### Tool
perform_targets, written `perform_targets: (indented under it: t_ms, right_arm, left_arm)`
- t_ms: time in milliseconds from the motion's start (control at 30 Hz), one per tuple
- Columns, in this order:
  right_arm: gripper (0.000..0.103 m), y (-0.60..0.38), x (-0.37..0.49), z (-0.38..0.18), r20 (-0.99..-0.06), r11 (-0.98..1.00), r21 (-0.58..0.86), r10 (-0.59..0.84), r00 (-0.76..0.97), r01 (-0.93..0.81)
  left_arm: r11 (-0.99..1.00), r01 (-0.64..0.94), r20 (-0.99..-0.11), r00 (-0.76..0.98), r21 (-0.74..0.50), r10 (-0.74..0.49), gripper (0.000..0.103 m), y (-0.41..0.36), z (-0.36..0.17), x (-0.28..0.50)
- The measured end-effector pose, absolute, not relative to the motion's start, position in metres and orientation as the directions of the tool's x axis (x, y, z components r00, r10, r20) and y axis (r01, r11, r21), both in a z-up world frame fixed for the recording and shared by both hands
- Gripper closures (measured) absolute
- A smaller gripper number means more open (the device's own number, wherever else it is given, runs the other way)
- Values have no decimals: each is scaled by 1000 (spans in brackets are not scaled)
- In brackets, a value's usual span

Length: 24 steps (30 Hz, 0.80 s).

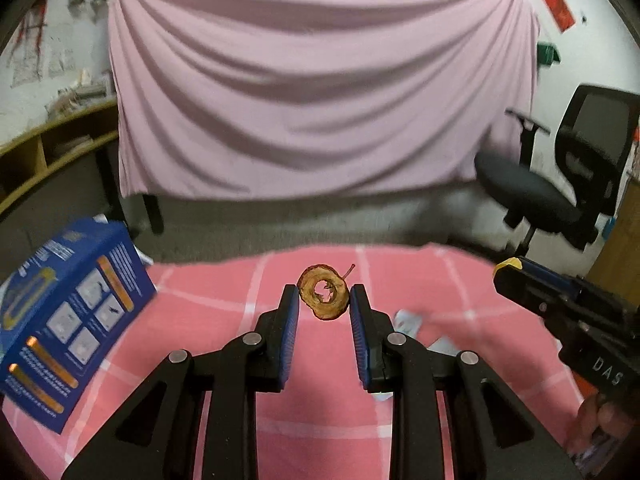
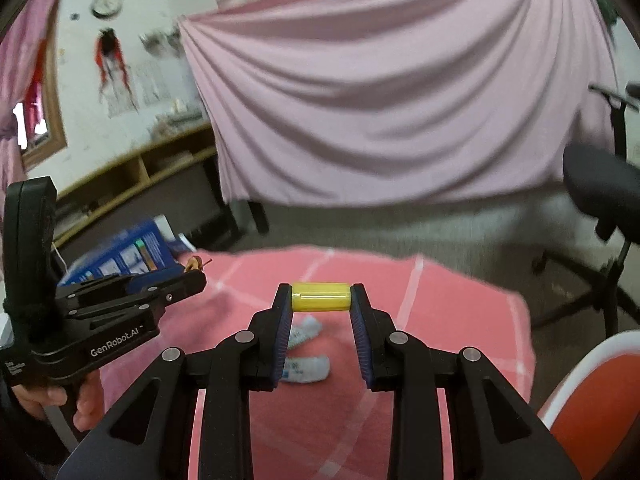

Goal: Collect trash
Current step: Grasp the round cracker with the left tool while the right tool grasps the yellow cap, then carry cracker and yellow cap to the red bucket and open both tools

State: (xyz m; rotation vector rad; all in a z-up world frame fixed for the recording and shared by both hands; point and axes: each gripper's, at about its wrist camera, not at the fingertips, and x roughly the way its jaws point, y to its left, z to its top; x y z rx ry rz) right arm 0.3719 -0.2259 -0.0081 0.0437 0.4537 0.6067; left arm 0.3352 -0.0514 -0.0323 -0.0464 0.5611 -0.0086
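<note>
My left gripper (image 1: 325, 298) is shut on a brown dried fruit ring (image 1: 323, 293) with a thin red stem, held above the pink checked tablecloth (image 1: 224, 292). My right gripper (image 2: 320, 298) is shut on a short yellow cylinder (image 2: 320, 297), pinched end to end above the same cloth. Seen from the right wrist, the left gripper (image 2: 192, 270) is at the left with the fruit ring (image 2: 194, 264) at its tip. From the left wrist, the right gripper (image 1: 505, 270) comes in at the right with the yellow piece (image 1: 508, 264) at its tip. Two crumpled white wrappers (image 2: 306, 368) lie on the cloth below.
A blue printed box (image 1: 68, 320) stands at the table's left edge. A pink sheet (image 1: 312, 80) hangs behind the table. A black office chair (image 1: 568, 184) stands on the floor at the right, wooden shelves (image 1: 48, 156) at the left. A red and white seat (image 2: 592, 404) is near right.
</note>
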Motion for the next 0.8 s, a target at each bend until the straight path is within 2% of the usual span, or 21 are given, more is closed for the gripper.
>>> perform_targets:
  t_ms: [133, 233, 467, 800]
  right_arm:
    - [76, -244, 349, 4, -249, 827, 176, 562, 788, -534]
    - [76, -260, 340, 10, -171, 834, 208, 545, 821, -511]
    - [76, -284, 323, 19, -96, 877, 180, 467, 879, -446]
    - [76, -327, 298, 34, 8, 917, 172, 364, 931, -360]
  left_arm:
    - [999, -1, -442, 897, -36, -15, 81, -61, -16, 318]
    - [1000, 13, -385, 922, -21, -21, 81, -69, -3, 307]
    - [995, 75, -280, 958, 59, -56, 81, -99, 13, 283]
    - [976, 172, -203, 969, 133, -143, 81, -145, 30, 269]
